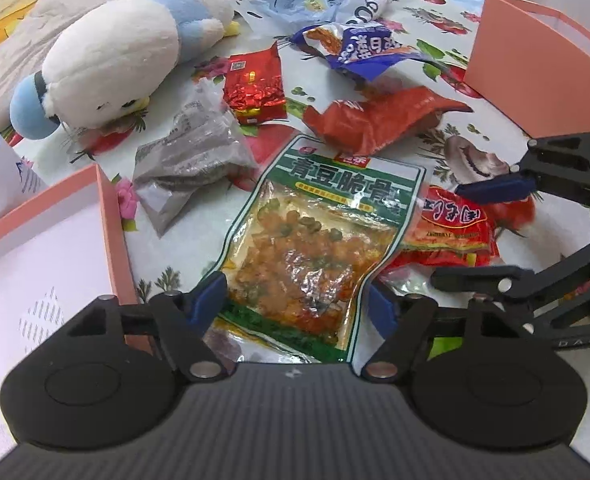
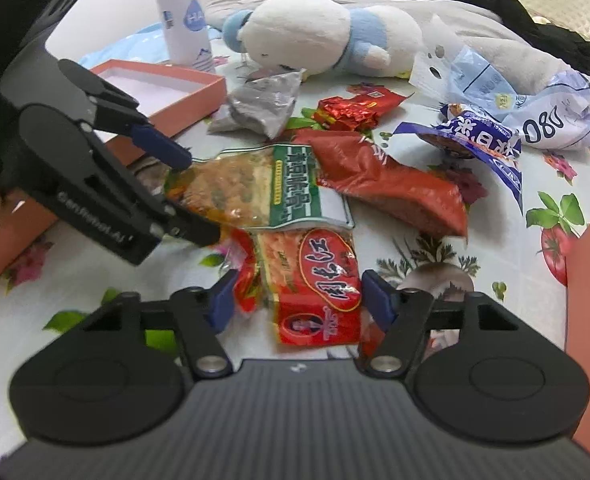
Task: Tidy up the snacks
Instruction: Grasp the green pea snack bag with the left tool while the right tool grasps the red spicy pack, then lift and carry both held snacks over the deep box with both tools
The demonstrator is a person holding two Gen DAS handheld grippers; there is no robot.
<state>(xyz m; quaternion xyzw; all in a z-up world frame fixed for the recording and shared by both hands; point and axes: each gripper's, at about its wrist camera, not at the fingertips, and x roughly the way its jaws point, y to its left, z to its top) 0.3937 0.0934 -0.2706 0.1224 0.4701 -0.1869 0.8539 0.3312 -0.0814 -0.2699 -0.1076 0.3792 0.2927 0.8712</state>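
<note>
Snack packs lie on a flowered tablecloth. My left gripper [image 1: 295,304] is open, its jaws on either side of the near end of a green-topped clear pouch [image 1: 315,240]; the pouch also shows in the right wrist view [image 2: 255,188]. My right gripper [image 2: 297,300] is open around a red-and-orange packet [image 2: 315,284], which also shows in the left wrist view [image 1: 451,228]. The right gripper appears in the left view [image 1: 483,232], the left gripper in the right view [image 2: 191,200]. Beyond lie a red bag [image 1: 379,120], a red foil pack [image 1: 255,88], a grey pouch [image 1: 191,160] and a blue bag [image 1: 359,48].
A pink box lid [image 1: 51,248] with white inside sits at the left, a pink box [image 1: 535,68] at the right. A white-and-blue plush toy [image 1: 127,52] and a white bottle [image 2: 183,12] lie at the back, with crumpled pale blue wrappers [image 2: 535,108].
</note>
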